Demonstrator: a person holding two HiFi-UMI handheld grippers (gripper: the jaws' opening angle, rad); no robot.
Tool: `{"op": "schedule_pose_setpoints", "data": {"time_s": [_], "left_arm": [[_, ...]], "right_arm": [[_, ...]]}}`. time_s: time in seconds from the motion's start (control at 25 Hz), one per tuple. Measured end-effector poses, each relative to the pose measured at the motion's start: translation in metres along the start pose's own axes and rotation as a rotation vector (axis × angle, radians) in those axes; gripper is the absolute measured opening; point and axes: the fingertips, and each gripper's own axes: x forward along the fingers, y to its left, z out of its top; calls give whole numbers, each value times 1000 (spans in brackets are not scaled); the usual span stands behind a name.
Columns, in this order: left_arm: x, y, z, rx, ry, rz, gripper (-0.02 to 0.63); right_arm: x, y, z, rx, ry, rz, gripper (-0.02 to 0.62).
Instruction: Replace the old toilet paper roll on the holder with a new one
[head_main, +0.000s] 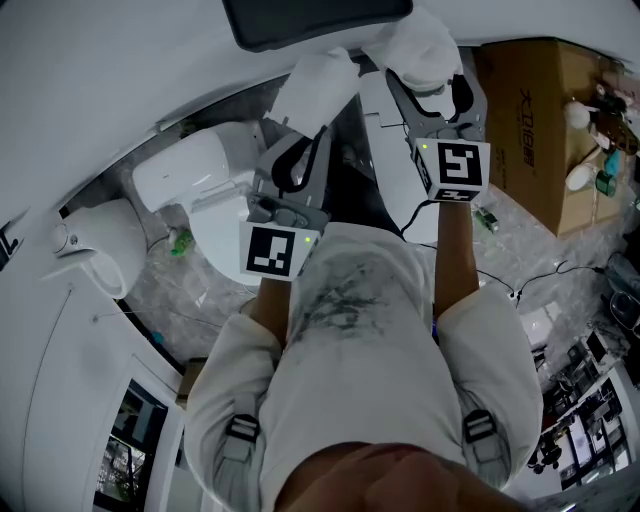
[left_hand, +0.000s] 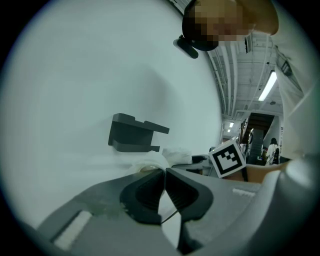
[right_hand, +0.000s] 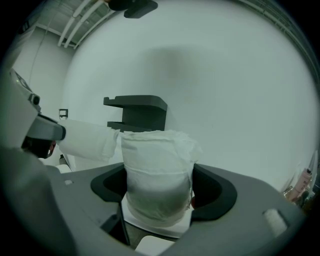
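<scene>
Between the wide-spread jaws of the right gripper (right_hand: 159, 192) stands the toilet paper roll (right_hand: 157, 160). It is white and loosely wrapped, and it stands upright with both dark pads pressed against its sides, so this gripper has firm hold of it. In the right gripper view the dark holder (right_hand: 136, 112) is fixed to the white wall (right_hand: 240, 100) just beyond the roll's top, at about eleven o'clock from it. The roll and the holder are apart.

At nine o'clock from the held roll a second white roll (right_hand: 87, 142) reaches in sideways, carried by the left gripper (left_hand: 164, 172). That gripper's jaws are nearly together and pinch only the second roll's edge, while the rest of the paper bunches just past the tips. From the left gripper's own view the holder hangs on the wall at eleven o'clock above the jaws, clear of them.

In the head view both grippers point toward twelve o'clock, where the holder sits at the top edge. A white toilet (head_main: 185, 175) stands at nine o'clock and a cardboard box (head_main: 535, 110) at two o'clock, both on a marbled floor (head_main: 170, 290).
</scene>
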Motion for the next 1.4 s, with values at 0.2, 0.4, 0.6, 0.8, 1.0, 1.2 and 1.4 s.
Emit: {"op": "schedule_pose_setpoints", "data": {"time_s": [0.2, 0.4, 0.6, 0.8, 1.0, 1.2, 1.4], "left_arm": [[1, 6, -1, -5, -1, 6, 15], [-2, 15, -3, -12, 1, 20, 15], [-4, 22, -6, -16, 1, 32, 15], [-5, 26, -6, -17, -3, 37, 15], [-6, 28, -5, -18, -10, 38, 15], [-8, 31, -5, -24, -10, 44, 15], [-10, 35, -6, -26, -10, 48, 15]], "right_arm": [[16, 2, -4, -39, 19, 8, 376], [33, 10, 0, -80, 17, 26, 376], [46, 15, -3, -99, 32, 39, 376], [52, 18, -2, -156, 42, 43, 376], [58, 20, 1, -218, 49, 45, 376], [64, 25, 4, -281, 55, 51, 376], [68, 29, 7, -334, 56, 56, 376]]}}
